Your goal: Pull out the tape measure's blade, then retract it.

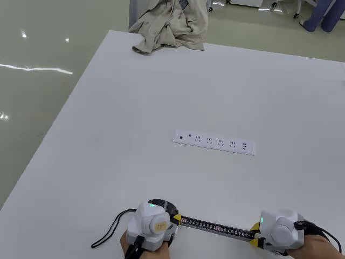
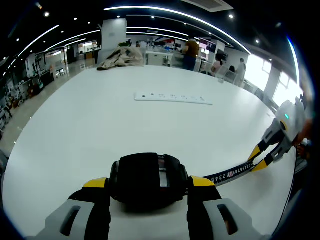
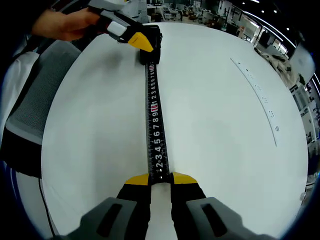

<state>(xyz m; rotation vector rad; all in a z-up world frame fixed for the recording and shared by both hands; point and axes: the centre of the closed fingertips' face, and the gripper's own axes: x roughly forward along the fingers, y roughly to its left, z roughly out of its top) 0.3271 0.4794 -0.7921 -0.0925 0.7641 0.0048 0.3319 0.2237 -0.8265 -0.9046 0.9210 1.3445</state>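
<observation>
A black tape measure case (image 2: pixel 148 178) sits between the yellow-tipped fingers of my left gripper (image 2: pixel 149 184), which is shut on it near the table's front edge (image 1: pixel 164 211). Its black blade (image 1: pixel 215 227) with white numbers runs out to the right across the white table (image 1: pixel 161 108). My right gripper (image 3: pixel 160 178) is shut on the blade's end (image 3: pixel 159 170), seen at the lower right in the head view (image 1: pixel 254 235). In the right gripper view the blade (image 3: pixel 154 120) stretches straight away to the case (image 3: pixel 151 42) in the left gripper (image 3: pixel 135 39).
A white power strip (image 1: pixel 214 142) lies mid-table beyond the tape. A crumpled beige cloth (image 1: pixel 171 25) rests at the far edge. A black wrist strap (image 1: pixel 110 229) trails left of the case. The table's left edge drops to a glossy floor.
</observation>
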